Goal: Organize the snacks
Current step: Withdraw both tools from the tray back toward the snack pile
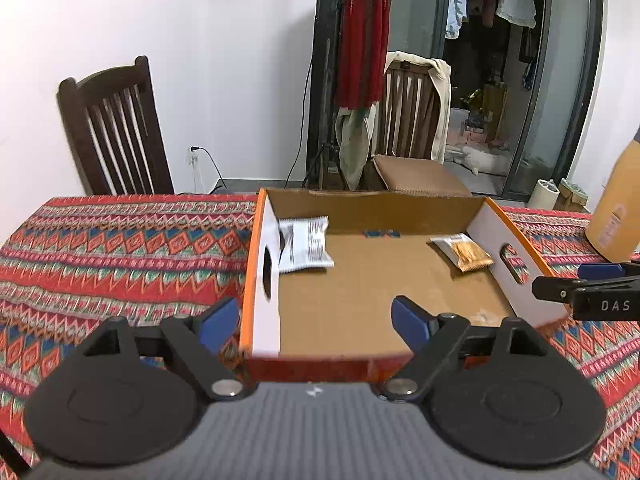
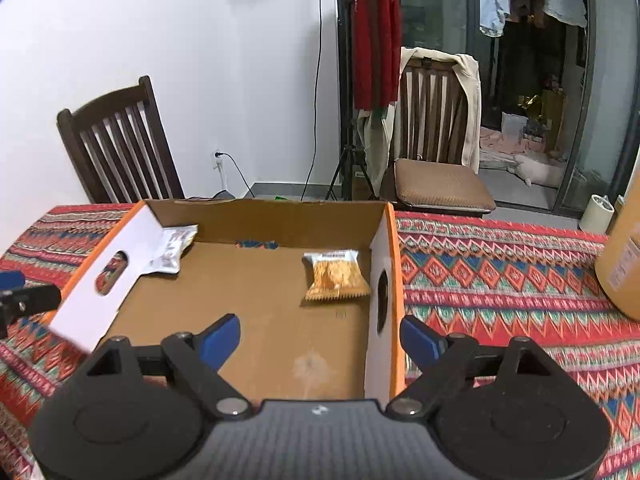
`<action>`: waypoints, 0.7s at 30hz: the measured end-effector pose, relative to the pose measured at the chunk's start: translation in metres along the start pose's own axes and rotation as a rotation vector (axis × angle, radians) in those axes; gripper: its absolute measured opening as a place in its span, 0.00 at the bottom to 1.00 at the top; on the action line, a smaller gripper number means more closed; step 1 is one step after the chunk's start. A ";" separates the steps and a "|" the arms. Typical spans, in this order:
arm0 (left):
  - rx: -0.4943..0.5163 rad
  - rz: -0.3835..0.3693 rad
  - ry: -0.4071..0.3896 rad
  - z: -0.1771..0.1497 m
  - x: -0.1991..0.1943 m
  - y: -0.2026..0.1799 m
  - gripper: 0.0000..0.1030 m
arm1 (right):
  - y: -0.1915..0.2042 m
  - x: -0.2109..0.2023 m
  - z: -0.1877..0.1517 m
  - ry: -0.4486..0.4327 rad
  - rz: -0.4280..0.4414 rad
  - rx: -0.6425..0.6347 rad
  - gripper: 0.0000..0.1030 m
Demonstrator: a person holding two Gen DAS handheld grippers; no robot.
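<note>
**Mia:** On the patterned tablecloth (image 1: 100, 248) sits an open cardboard box (image 1: 360, 300) with orange edges and white side walls, each wall with an oval handle hole. Where are the snacks?

**Tom:** Both lie on the box floor. A white snack packet (image 1: 304, 244) rests in the far left corner, against the left wall. An orange snack packet (image 2: 335, 276) lies near the right wall, just short of the far side.

**Mia:** And the grippers?

**Tom:** The left gripper (image 1: 316, 324) has its blue-tipped fingers spread wide, straddling the box's left wall at the near end, with nothing pinched. The right gripper (image 2: 320, 338) is spread the same way around the right wall, also gripping nothing.

**Mia:** Anything else on the table?

**Tom:** A tan container (image 2: 624, 264) stands at the right edge, well apart from the box. Behind the table are two wooden chairs; one (image 2: 436, 120) has a pale garment over its back.
</note>
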State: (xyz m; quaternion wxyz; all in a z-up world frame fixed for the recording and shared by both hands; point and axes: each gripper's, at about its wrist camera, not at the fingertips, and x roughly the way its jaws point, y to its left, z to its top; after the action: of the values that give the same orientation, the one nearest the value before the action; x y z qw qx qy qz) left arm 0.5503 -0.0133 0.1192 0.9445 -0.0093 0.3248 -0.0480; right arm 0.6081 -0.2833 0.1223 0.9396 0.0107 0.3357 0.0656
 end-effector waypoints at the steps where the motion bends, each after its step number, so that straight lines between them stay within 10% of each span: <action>1: -0.004 -0.002 -0.005 -0.006 -0.009 0.000 0.83 | 0.001 -0.009 -0.006 -0.006 0.000 0.000 0.84; 21: -0.011 -0.007 -0.148 -0.122 -0.160 -0.005 0.95 | 0.038 -0.152 -0.129 -0.119 0.047 -0.047 0.87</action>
State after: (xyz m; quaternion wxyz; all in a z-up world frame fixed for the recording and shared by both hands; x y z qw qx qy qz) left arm 0.3491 -0.0012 0.1213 0.9657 -0.0192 0.2542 -0.0487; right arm 0.4053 -0.2685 0.1209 0.9562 0.0004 0.2771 0.0947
